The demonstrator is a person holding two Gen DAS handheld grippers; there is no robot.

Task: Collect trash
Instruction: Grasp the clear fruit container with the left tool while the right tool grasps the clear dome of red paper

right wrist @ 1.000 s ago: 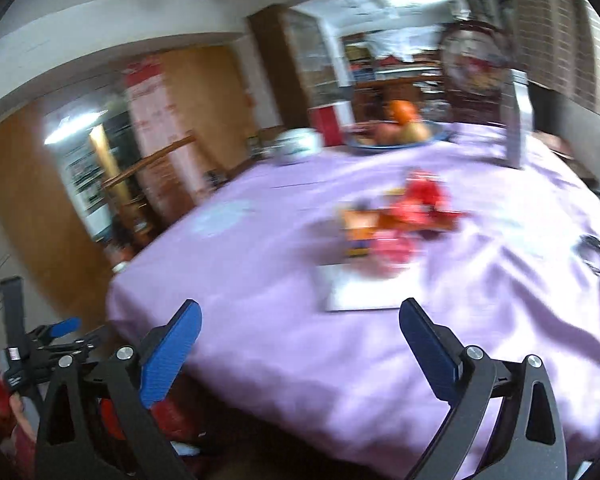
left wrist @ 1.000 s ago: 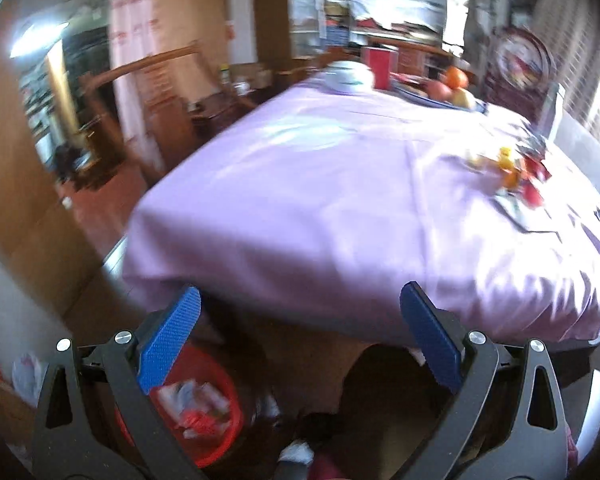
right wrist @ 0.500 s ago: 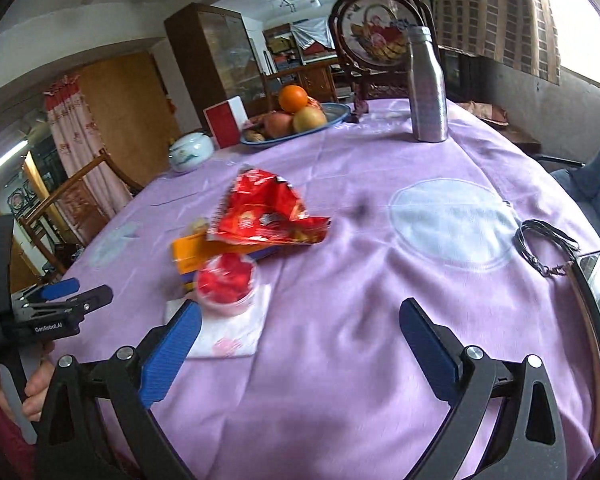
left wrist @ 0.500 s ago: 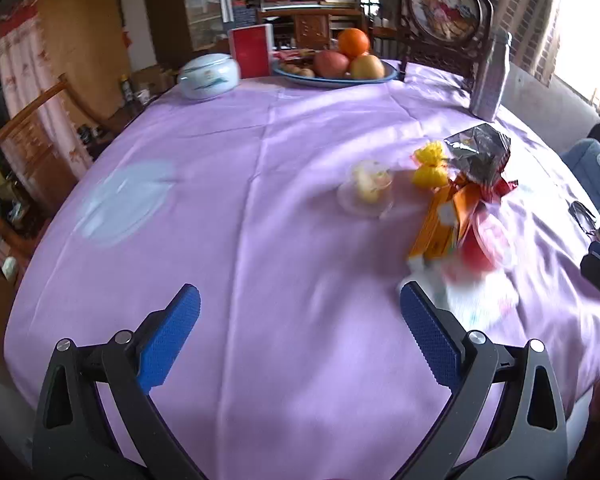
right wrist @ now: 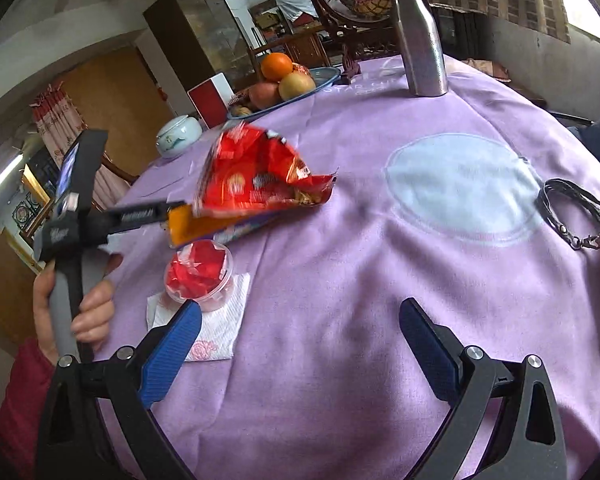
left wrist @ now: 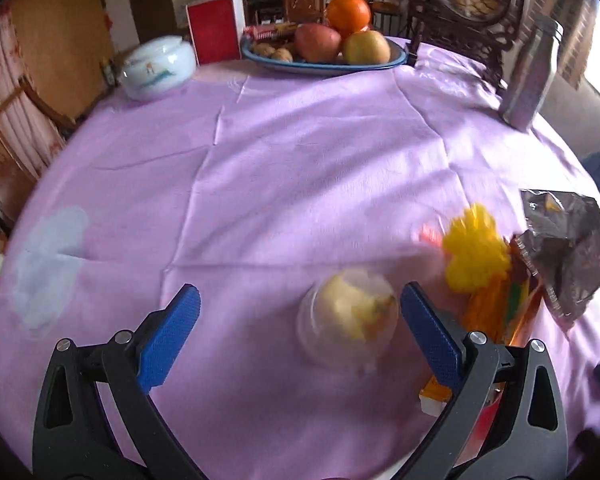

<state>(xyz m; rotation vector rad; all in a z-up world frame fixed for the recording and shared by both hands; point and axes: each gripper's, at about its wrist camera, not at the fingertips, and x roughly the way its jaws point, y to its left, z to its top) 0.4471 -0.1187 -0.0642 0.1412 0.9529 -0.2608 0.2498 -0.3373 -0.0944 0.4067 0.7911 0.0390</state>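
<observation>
Trash lies on the purple tablecloth [left wrist: 300,168]. In the left wrist view a clear plastic cup [left wrist: 350,318] with yellowish scraps sits between my open left gripper's [left wrist: 298,336] fingers, nearer the right one. Beside it are a crumpled yellow wrapper [left wrist: 474,254], an orange packet [left wrist: 488,312] and a silver-lined snack bag [left wrist: 568,248]. In the right wrist view the snack bag [right wrist: 260,172] shows red over the orange packet [right wrist: 204,228]; a clear cup of red scraps [right wrist: 198,274] stands on a white napkin [right wrist: 216,320]. My right gripper [right wrist: 298,338] is open and empty above the cloth.
A fruit plate [left wrist: 324,60], white lidded bowl [left wrist: 156,68], red box [left wrist: 216,34] and steel bottle [left wrist: 530,74] stand at the far side. A cord bracelet [right wrist: 572,212] lies right. The left gripper's handle and hand [right wrist: 72,248] show in the right wrist view.
Both grippers have moved up from the table edge and in over the table. The left one has closed in on the clear cup. The right one has neared the red cup and napkin.
</observation>
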